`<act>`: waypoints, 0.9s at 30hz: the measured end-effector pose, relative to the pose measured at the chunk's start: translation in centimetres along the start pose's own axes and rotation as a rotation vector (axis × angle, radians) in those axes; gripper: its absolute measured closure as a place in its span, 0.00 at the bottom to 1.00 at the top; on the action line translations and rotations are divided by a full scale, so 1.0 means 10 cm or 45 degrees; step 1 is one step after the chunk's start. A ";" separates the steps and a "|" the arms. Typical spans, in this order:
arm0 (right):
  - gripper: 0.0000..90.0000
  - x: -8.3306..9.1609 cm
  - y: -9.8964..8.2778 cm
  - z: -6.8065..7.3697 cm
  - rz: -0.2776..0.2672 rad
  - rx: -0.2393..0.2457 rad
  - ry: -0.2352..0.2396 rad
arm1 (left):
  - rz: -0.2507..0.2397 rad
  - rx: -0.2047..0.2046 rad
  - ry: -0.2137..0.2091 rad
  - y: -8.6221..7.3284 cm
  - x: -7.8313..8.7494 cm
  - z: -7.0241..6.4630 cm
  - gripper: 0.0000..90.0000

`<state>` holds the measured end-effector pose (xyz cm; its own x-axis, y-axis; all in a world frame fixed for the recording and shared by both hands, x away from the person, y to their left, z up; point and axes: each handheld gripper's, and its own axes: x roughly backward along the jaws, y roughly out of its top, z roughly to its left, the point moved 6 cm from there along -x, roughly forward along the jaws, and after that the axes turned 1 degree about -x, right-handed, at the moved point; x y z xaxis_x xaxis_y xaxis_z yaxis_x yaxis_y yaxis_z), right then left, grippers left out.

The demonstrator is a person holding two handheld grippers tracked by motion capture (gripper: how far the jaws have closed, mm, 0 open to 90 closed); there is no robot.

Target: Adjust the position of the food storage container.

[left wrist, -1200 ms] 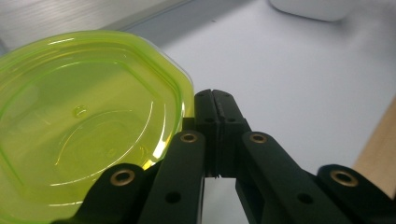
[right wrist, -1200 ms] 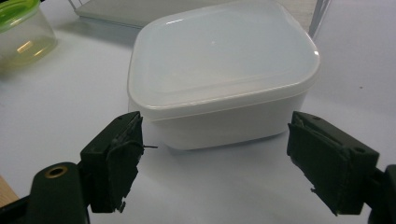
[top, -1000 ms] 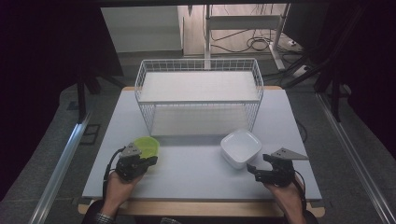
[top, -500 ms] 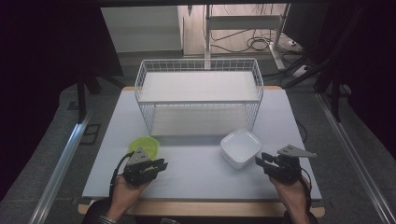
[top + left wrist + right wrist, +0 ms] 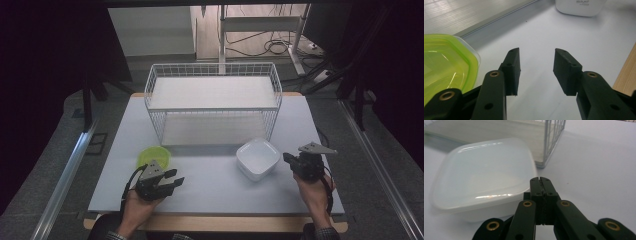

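Trouble is most likely at the white container point(image 5: 258, 158): the right gripper point(image 5: 288, 159) sits just beside its right edge with its jaws pressed together on nothing, having just been closing. In the right gripper view the tips point(image 5: 540, 180) meet just at the container's rim point(image 5: 484, 185), apart from it as far as I can tell. Pushed forward like this, closed jaws would shove the light tub across the smooth desk point(image 5: 215, 180) instead of taking it, perhaps into the wire basket point(image 5: 214, 102) behind it. They would have to open first and straddle the rim.

The left gripper point(image 5: 177, 182) lies near the desk's front edge, pointing to the right across the desk, away from the green container point(image 5: 150, 156) just behind it. Its jaws stand partly apart, empty, and have just been opening; in the left gripper view the green container point(image 5: 446, 62) lies off to the left, outside the gap. A swing toward it could catch the rim with the outer side of a jaw and tip or slide it.

Both hands rest low, forearms entering from the desk's front edge. The left hand point(image 5: 137, 207) cradles its gripper from below; the right hand point(image 5: 314, 187) holds its gripper angled left toward the white container.
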<state>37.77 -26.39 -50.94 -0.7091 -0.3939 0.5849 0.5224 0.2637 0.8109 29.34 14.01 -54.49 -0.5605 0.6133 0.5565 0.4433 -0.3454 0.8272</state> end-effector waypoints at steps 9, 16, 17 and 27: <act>0.98 -0.26 0.09 -0.16 0.020 0.009 0.009 | 0.009 -0.019 -0.017 0.00 -0.05 -0.07 0.59; 0.97 -0.39 0.08 -0.14 0.062 0.024 0.057 | 0.019 -0.029 -0.029 0.00 -0.10 -0.10 0.59; 0.97 -0.39 0.08 -0.13 0.065 0.022 0.067 | 0.020 -0.031 -0.029 0.01 -0.10 -0.11 0.59; 0.96 -0.37 0.01 0.16 0.125 0.080 0.157 | 0.035 -0.030 -0.046 0.00 -0.14 -0.12 0.59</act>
<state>39.67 -23.46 -53.05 -0.5905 -0.4672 0.6580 0.5530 0.3596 0.7516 29.26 12.27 -55.19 -0.5227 0.6283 0.5762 0.4412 -0.3790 0.8134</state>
